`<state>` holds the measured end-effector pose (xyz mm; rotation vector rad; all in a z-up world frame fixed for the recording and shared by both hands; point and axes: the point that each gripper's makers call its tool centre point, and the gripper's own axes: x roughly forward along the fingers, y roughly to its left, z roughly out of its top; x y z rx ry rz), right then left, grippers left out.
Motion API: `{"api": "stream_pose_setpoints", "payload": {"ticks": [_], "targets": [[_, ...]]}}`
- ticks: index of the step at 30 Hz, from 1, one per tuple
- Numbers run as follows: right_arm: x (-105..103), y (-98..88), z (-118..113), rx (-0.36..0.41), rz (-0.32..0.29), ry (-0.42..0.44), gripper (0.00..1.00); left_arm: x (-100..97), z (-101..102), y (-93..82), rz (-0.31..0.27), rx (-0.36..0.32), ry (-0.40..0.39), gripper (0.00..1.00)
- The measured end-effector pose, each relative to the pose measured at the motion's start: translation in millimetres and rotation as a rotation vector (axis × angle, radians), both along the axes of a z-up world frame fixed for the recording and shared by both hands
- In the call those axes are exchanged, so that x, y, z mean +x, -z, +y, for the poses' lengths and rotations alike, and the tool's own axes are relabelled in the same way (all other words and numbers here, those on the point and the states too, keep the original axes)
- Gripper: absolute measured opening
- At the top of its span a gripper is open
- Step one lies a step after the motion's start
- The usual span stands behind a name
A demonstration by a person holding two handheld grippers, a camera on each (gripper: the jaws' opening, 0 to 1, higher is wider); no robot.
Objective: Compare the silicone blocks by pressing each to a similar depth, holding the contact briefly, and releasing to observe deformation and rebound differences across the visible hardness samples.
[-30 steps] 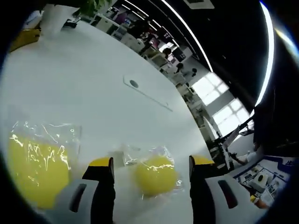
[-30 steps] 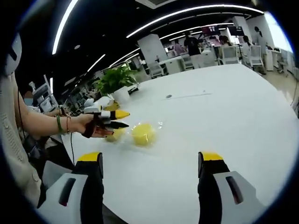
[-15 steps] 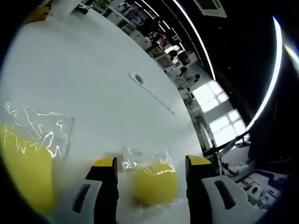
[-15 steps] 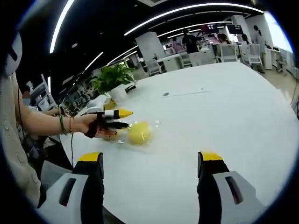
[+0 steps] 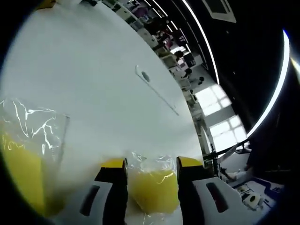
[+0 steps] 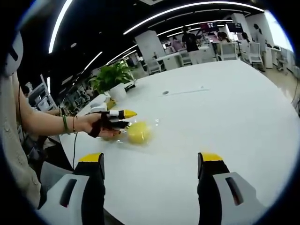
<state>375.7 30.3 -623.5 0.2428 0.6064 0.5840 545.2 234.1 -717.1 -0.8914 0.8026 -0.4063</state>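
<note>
Silicone block [image 5: 152, 190] in clear bag sits squarely between left claw [image 5: 151, 164] jaws, clenched on it; right claw [image 6: 151, 161] released, well apart.

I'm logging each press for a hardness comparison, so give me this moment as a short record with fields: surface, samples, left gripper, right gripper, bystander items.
surface: white table
samples: two yellow blocks in clear bags; smaller block between the left gripper's jaws, larger block beside it
left gripper: left gripper closed on the smaller block, jaws touching both its sides; the person's hand holds it
right gripper: right gripper open, held back from the blocks, nothing between its jaws
bystander items: potted plant at the table's far edge
</note>
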Motion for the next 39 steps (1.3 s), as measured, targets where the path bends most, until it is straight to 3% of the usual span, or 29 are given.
{"api": "stream_pose_setpoints", "payload": {"ticks": [10,19,22,30,39], "targets": [[1,2.9,1,0.006,0.006,-0.001,0.74,-6.9,3,13.6,0.056,0.022,0.018,0.17],[3,4.8,2,0.013,0.006,-0.001,0.72,-6.2,1,15.7,0.060,0.028,0.030,0.09],[3,3.9,2,0.017,0.002,-0.002,0.73,-6.5,-1,14.1,0.050,0.029,0.038,0.00],[4,1.8,-2,0.005,-0.012,0.000,0.74,-6.9,-4,12.3,0.037,0.050,0.061,0.00],[1,0.8,-1,0.007,-0.016,-0.004,0.73,-7.8,-11,-4.5,-0.018,0.096,0.105,0.00]]}}
